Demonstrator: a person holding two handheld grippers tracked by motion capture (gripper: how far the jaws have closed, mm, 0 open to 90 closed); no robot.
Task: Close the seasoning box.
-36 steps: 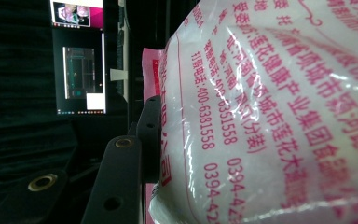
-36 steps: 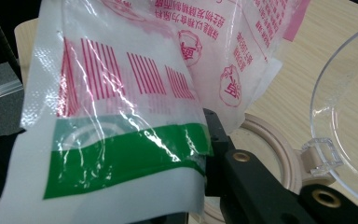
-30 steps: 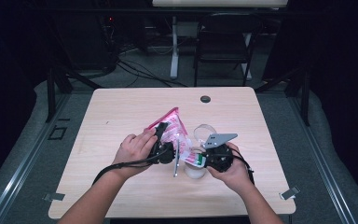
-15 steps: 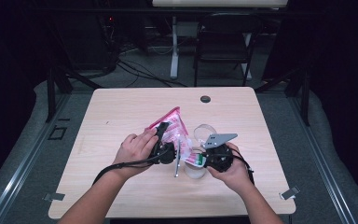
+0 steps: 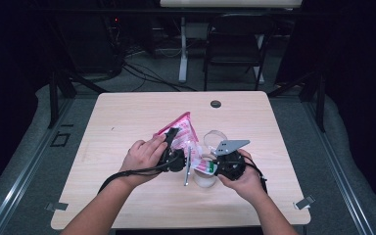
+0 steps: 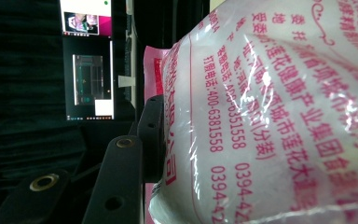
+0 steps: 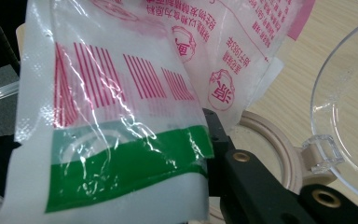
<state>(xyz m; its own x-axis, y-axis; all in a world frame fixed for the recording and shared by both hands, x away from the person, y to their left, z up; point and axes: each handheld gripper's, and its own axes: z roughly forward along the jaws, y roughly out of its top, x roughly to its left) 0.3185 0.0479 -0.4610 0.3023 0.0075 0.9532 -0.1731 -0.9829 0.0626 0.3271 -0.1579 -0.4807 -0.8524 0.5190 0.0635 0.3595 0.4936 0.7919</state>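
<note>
Pink-printed bag point(image 5: 182, 133), clamped by left hand-held gripper point(image 5: 172, 147), right hand-held gripper point(image 5: 206, 167) pinching its corner

Table point(image 5: 127, 122): bag point(image 5: 181, 134) near centre, held off surface between both grippers. Left gripper point(image 5: 172, 147) at bag's left side; right gripper point(image 5: 210, 167) at bag's lower right corner. Jar point(image 5: 203, 180) on table just below bag, beside right gripper. Lid point(image 5: 215, 138) right of bag, behind jar. Grommet point(image 5: 216, 104) at far edge. Chair point(image 5: 235, 49) beyond table.
</note>
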